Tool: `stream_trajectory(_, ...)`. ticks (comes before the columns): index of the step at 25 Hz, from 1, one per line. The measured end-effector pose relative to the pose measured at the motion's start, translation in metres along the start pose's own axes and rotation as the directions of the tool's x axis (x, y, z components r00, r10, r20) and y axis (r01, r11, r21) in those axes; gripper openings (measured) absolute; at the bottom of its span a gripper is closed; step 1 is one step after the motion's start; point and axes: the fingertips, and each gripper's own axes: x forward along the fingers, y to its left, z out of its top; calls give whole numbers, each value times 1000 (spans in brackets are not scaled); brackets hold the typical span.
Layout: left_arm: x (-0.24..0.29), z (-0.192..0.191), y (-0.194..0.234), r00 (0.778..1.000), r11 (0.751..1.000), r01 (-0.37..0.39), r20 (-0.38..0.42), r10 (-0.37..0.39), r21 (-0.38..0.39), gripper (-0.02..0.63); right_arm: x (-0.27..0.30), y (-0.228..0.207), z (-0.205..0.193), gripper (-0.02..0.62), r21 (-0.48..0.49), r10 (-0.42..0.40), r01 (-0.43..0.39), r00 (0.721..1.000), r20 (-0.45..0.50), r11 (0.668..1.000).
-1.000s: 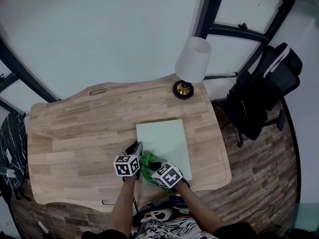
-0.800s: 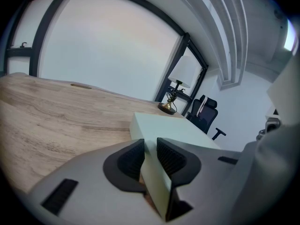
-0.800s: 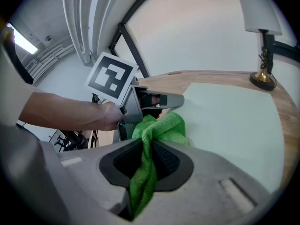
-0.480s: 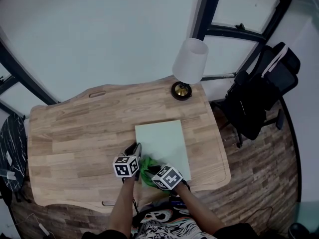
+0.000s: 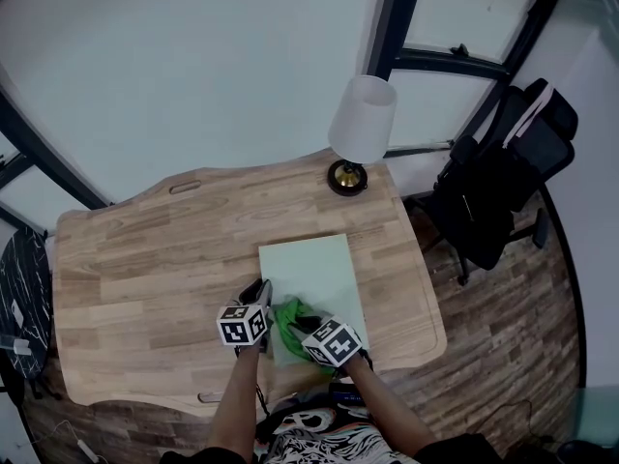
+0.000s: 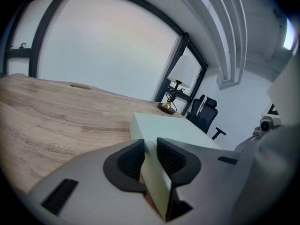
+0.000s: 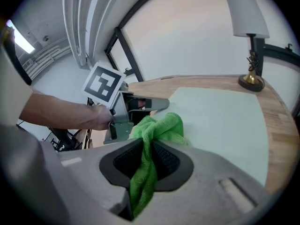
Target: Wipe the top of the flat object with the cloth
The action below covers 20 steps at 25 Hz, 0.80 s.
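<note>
A pale green flat board [image 5: 314, 278] lies on the wooden table [image 5: 145, 259] near its front edge. My left gripper [image 5: 261, 290] is shut on the board's near left edge; in the left gripper view the jaws [image 6: 149, 159] pinch that edge of the board [image 6: 180, 131] between the ribbed pads. My right gripper [image 5: 303, 325] is shut on a green cloth [image 5: 290, 314]. In the right gripper view the cloth [image 7: 159, 128] bunches out of the gripper [image 7: 149, 157] and rests on the board's [image 7: 220, 121] near part, next to the left gripper [image 7: 136, 104].
A table lamp [image 5: 360, 124] with a white shade stands at the table's back right corner, beyond the board. A black office chair [image 5: 493, 201] stands on the floor to the right of the table. Dark window frames [image 5: 392, 17] run behind.
The right gripper and the cloth have shifted only slightly over the board's near edge. The left gripper has kept its hold in place.
</note>
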Motion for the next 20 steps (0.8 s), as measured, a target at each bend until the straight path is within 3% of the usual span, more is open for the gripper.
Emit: stream_trajectory(20,0,1,1,1000,1000,-10,0,10,10,81,-40,-70,3,61,117,-177,167,980,89,979)
